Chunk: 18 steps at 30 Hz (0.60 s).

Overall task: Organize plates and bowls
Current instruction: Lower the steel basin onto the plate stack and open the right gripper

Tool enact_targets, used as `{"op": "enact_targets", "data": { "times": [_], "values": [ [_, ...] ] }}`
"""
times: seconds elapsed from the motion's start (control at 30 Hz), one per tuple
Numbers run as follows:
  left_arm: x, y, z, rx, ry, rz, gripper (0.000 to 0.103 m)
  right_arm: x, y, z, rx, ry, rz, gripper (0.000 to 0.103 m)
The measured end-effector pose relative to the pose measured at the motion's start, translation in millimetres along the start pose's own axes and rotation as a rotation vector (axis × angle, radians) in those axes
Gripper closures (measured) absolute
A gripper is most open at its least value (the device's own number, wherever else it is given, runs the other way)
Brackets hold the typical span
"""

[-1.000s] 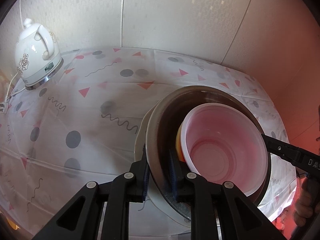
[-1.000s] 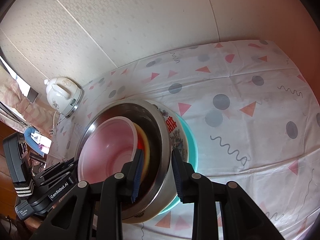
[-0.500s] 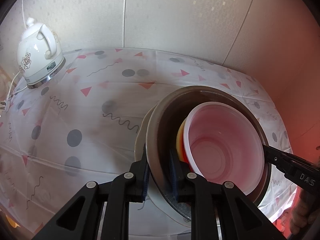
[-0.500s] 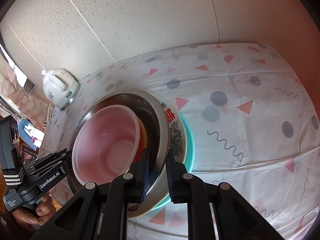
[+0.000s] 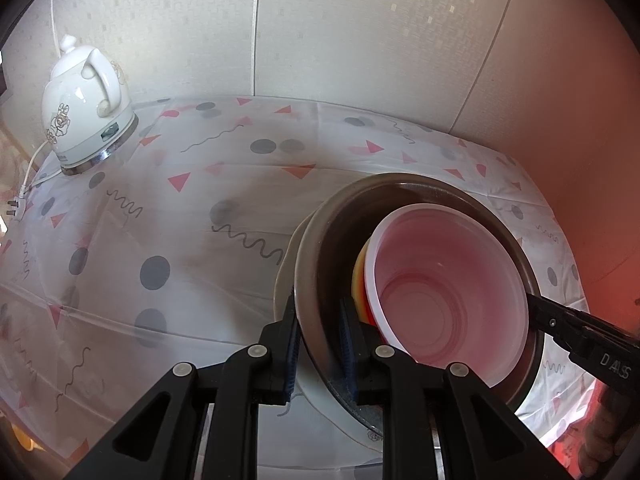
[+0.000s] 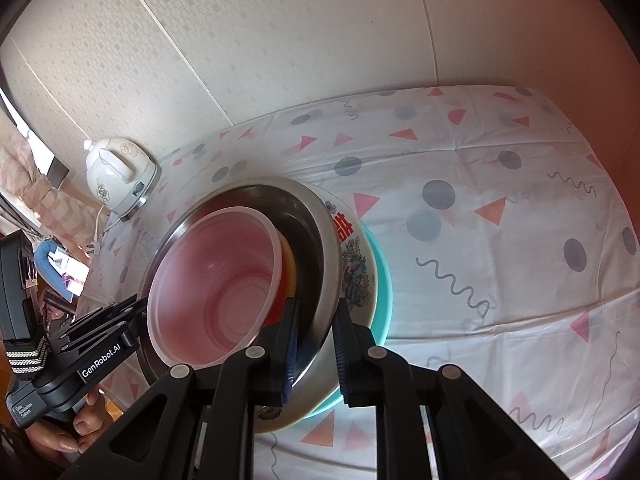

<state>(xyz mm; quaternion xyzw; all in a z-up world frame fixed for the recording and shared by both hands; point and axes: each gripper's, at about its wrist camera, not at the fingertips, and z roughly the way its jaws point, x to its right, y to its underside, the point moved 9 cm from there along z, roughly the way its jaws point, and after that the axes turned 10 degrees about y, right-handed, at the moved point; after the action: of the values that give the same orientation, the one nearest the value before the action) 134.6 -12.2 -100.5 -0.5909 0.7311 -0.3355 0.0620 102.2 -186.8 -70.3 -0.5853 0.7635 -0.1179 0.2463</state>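
Note:
A stack of dishes is held between both grippers above the patterned tablecloth. A steel bowl point(image 5: 320, 256) point(image 6: 324, 240) holds a translucent pink plastic bowl point(image 5: 448, 284) point(image 6: 216, 276) with a yellow and a red rim under it. Beneath the steel bowl sit a white patterned plate point(image 6: 356, 268) point(image 5: 282, 280) and a teal plate point(image 6: 382, 280). My left gripper point(image 5: 320, 344) is shut on the steel bowl's rim on one side. My right gripper point(image 6: 314, 344) is shut on the rim on the opposite side.
A white electric kettle point(image 5: 86, 100) point(image 6: 116, 178) with a cord stands at the table's far left corner by the wall. The tablecloth point(image 5: 180, 240) point(image 6: 500, 240) covers the table. Walls close in behind and to the right.
The right gripper has closed on the steel bowl's rim. Both views have risen a little, with the stack lifted between the grippers.

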Motion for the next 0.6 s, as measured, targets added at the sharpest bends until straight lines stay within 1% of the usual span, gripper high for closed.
{"op": "enact_targets", "data": {
  "times": [0.13, 0.2, 0.3, 0.6],
  "values": [
    [-0.4, 0.5, -3.4, 0.007, -0.003, -0.003, 0.083, -1.2, 1.1, -1.9, 0.004, 0.015, -0.005, 0.085],
    [-0.2, 0.8, -5.6, 0.012, -0.005, -0.003, 0.083, -2.0, 1.9, -3.0, 0.005, 0.020, -0.005, 0.078],
    [0.4, 1.5, -9.4, 0.021, -0.007, -0.002, 0.083, -3.3, 2.3, -7.0, 0.015, 0.011, 0.005, 0.074],
    [-2.3, 2.1, -28.5, 0.069, -0.032, -0.005, 0.077, -2.9, -1.2, -23.9, 0.083, 0.077, -0.011, 0.070]
  ]
}}
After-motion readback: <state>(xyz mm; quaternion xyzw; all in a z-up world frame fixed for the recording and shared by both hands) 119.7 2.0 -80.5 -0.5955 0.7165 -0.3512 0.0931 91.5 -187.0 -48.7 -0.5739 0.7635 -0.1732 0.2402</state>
